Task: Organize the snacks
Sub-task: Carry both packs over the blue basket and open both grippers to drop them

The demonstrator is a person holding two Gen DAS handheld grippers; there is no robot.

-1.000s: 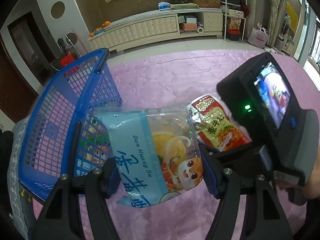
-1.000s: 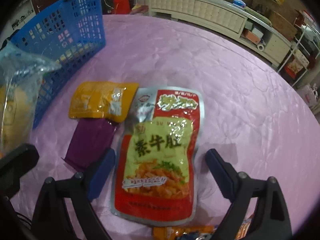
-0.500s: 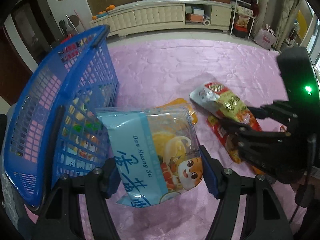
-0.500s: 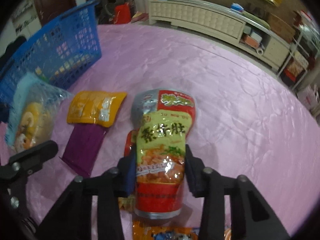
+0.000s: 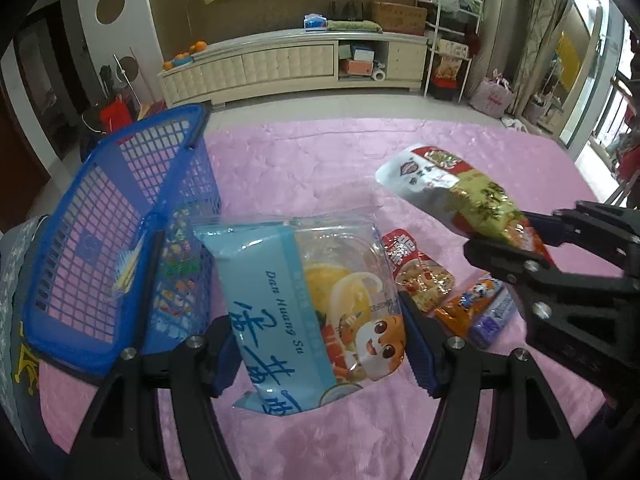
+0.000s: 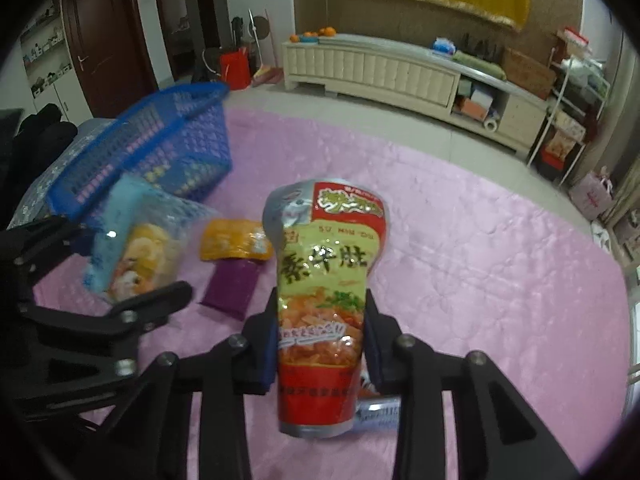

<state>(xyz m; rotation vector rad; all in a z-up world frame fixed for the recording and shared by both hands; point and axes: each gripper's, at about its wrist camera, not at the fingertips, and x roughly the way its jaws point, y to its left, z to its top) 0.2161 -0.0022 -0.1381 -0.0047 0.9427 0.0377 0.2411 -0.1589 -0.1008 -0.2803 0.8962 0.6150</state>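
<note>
Gripping a light-blue pastry bag (image 5: 304, 308), the left tongs (image 5: 320, 344) hold it raised just beside the blue basket (image 5: 120, 216). The right tongs (image 6: 320, 344) clamp a red-and-yellow snack pouch (image 6: 324, 276), lifted above the pink table (image 6: 480, 264), where an orange packet (image 6: 234, 240) and a purple packet (image 6: 230, 288) lie touching.

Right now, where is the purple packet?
In the right wrist view the purple packet lies flat on the pink cloth, left of the red and green pouch in the right claw, just below the orange packet.
</note>
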